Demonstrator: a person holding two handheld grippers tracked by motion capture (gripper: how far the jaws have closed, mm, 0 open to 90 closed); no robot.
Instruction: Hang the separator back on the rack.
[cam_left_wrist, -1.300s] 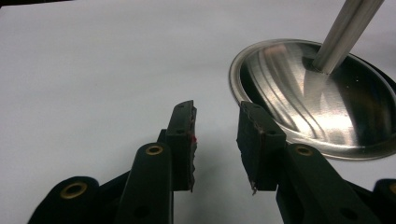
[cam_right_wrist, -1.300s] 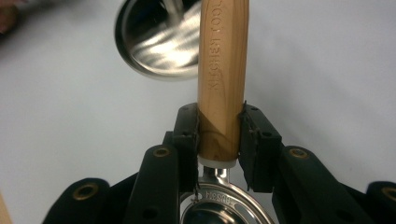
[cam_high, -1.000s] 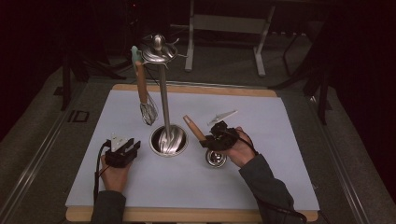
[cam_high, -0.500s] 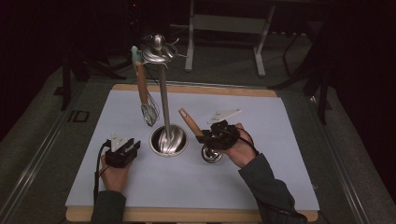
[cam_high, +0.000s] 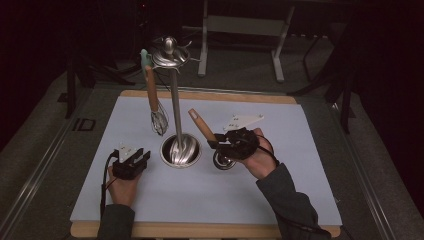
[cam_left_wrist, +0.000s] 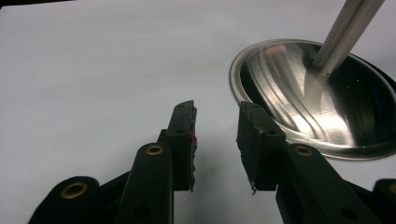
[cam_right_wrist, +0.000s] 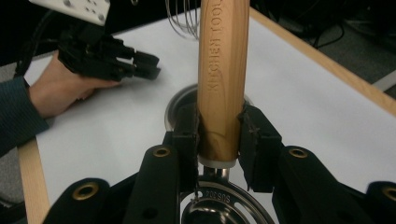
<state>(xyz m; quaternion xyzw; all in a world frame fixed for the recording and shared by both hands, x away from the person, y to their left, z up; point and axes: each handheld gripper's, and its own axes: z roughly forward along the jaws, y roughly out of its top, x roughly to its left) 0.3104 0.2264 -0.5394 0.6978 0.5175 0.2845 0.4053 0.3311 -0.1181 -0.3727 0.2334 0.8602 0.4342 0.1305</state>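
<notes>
A steel utensil stand with a round base, a tall pole and a hooked top stands mid-table. A whisk with a wooden handle hangs from it. My right gripper is shut on the wooden handle of a metal ladle-like utensil. Its round steel head hangs just over the mat, right of the base, and the handle slants up toward the pole. My left gripper rests on the mat left of the base, its jaws open and empty.
A white mat lies on a wooden board that covers the table. In the right gripper view, the left hand and its gripper show beyond the base. Dark table legs and floor lie behind the board.
My right gripper has risen with the utensil, lifting its head off the mat and shifting slightly toward the stand. The left gripper has stayed where it was.
</notes>
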